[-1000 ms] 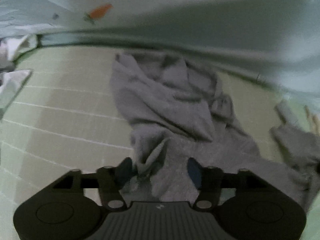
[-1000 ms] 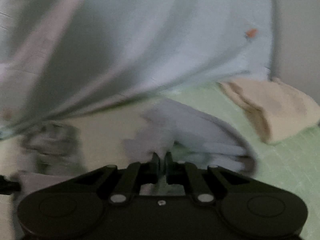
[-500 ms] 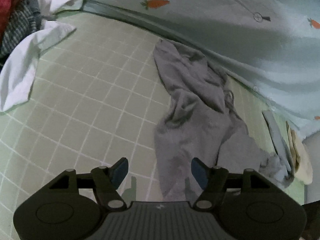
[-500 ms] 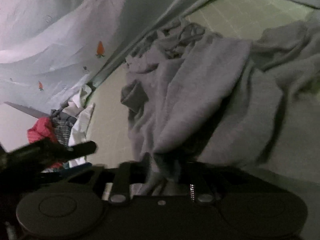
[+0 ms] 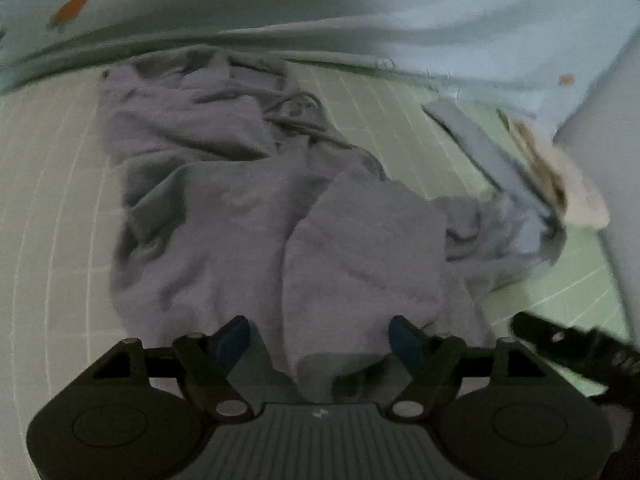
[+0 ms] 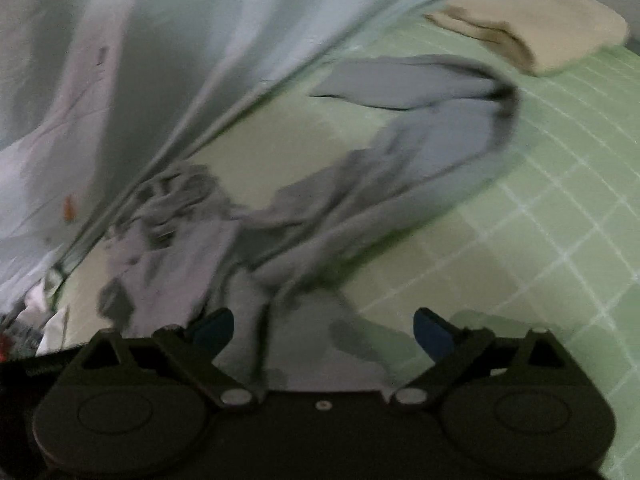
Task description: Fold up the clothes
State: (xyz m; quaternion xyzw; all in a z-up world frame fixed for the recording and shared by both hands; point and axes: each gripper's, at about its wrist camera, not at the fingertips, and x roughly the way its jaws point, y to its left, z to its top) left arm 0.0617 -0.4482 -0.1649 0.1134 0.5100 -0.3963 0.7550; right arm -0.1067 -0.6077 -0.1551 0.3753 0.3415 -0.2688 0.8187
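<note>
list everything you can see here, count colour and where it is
crumpled grey fleece garment: 1, grey, spread on the mat in front of both grippers, one long part trailing toward the beige pile
folded beige cloth: 1, beige, far edge of the mat beyond the grey garment
green grid-pattern mat: 1, light green with white lines, under all the clothes
pale blue sheet with small orange carrot prints: 1, pale blue, draped along the far side of the mat
heap of white and red clothes: 1 heap, blurred, far left in the right wrist view
left gripper: 1, black with blue pads, jaws closing, pads not pressing on the cloth
right gripper: 1, black with blue pads, jaws opening over the garment
</note>
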